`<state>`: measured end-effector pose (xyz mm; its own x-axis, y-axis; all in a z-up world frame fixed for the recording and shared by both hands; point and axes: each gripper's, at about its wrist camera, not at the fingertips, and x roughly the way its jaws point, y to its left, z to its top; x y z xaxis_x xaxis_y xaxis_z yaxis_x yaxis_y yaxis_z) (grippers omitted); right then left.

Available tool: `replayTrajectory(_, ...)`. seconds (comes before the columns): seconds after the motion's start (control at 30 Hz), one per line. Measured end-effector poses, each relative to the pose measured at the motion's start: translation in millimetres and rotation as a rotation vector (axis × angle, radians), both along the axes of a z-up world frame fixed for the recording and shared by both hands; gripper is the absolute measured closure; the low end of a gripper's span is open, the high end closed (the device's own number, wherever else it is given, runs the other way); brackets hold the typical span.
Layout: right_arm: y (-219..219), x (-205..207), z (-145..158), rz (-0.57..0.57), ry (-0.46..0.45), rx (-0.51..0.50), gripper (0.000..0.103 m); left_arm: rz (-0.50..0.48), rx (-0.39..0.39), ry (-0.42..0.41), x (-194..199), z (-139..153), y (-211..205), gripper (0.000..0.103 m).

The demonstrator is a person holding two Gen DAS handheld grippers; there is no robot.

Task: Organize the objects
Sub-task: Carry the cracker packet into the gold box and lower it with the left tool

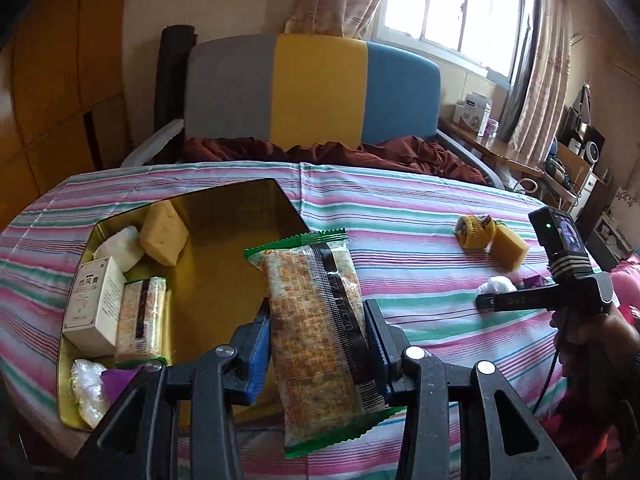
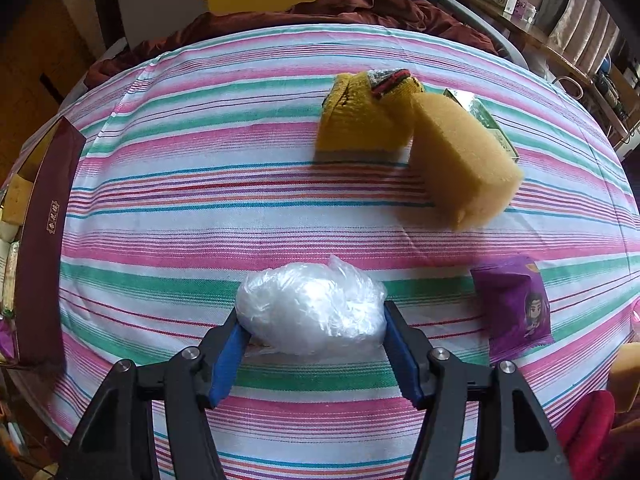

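Green-edged cracker packet [image 1: 320, 336] is clamped between the fingers of the left gripper [image 1: 318, 344], held up just beside the gold tin [image 1: 224, 240] at the left edge of the striped bench [image 1: 400, 216]. Inside the tin lie a white box [image 1: 94, 304], a second cracker packet [image 1: 142, 320] and a sponge [image 1: 164, 232]. The right gripper [image 2: 316, 344] has its fingers spread around a crumpled clear plastic bag [image 2: 312, 308] near the front edge, touching both sides. Beyond it sit a yellow sponge [image 2: 460, 160], a yellow knitted pouch [image 2: 356, 124] and a purple sachet [image 2: 516, 308].

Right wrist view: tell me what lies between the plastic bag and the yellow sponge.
Only bare striped cloth lies between the plastic bag and the sponge; the right wrist view shows it.
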<state>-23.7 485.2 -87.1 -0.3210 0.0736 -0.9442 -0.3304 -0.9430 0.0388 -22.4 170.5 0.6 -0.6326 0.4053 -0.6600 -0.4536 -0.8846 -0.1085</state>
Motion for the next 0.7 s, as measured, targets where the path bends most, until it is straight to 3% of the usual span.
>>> replayTrajectory(0.17,-3.1,0.3,0.3,0.006,-0.001,0.013,0.038,0.080,0.022,-0.023,-12.8,-3.9,-39.7,0.060)
replayTrajectory(0.47,-8.1,-0.3,0.5,0.015,-0.004,0.025,0.038,0.288,0.128,-0.084,-34.2,-6.7,-155.5,0.060)
replayTrajectory(0.57,-6.9,-1.2,0.3,0.017,-0.005,0.026,0.038,0.312,0.132,-0.088,-32.6,-10.4,-175.2,0.060)
replayTrajectory(0.7,-8.3,-0.5,1.8,0.020,-0.005,0.029,0.038,0.264,0.105,-0.090,-32.3,-16.9,-163.2,0.060)
